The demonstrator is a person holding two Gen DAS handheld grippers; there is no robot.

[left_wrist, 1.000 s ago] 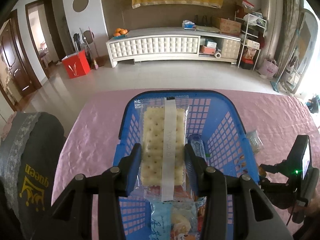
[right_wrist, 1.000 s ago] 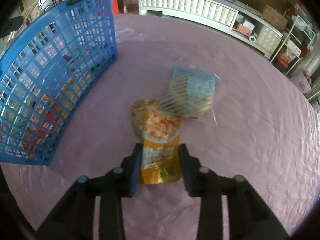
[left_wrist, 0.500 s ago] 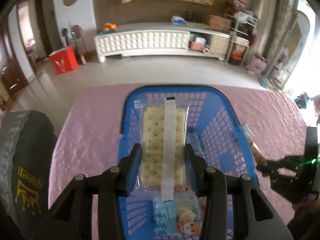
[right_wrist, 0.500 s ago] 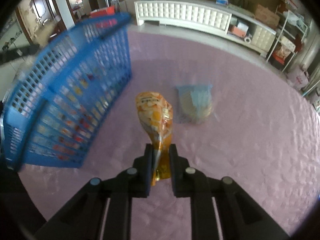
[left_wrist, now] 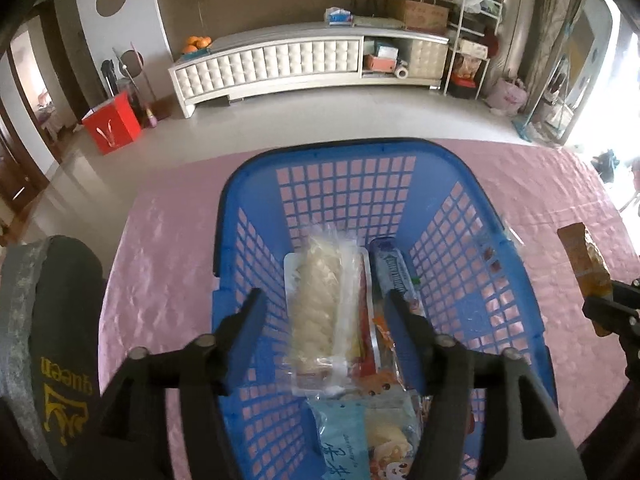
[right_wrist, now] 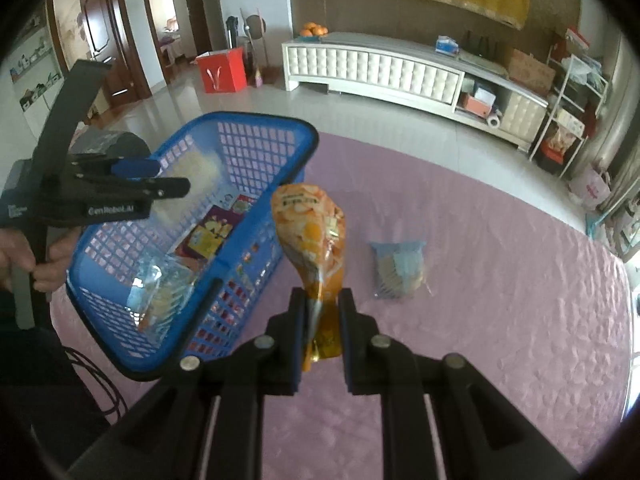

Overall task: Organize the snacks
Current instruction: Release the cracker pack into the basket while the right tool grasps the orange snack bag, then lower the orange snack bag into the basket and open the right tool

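A blue mesh basket (left_wrist: 340,148) stands on the pink tablecloth and holds several snack packets. My left gripper (left_wrist: 325,298) hovers over it with its jaws opening. A clear cracker packet (left_wrist: 320,320) lies blurred between the spread fingers, touching neither pad. In the right wrist view the left gripper (right_wrist: 160,184) is above the basket (right_wrist: 240,118). My right gripper (right_wrist: 322,300) is shut on the bottom end of an orange snack pouch (right_wrist: 310,232), lifted off the table just right of the basket. The pouch (left_wrist: 586,260) also shows at the right of the left wrist view.
A pale blue packet (right_wrist: 400,268) lies on the tablecloth (right_wrist: 500,320) right of the basket. A grey chair back (left_wrist: 44,340) with yellow lettering rises at the table's left edge. A person's hand (right_wrist: 16,256) holds the left gripper's handle. Floor and a white cabinet lie beyond.
The left jaws have spread and the cracker packet has dropped out of their grip down into the basket. The right gripper closed on the orange pouch and lifted it off the table.
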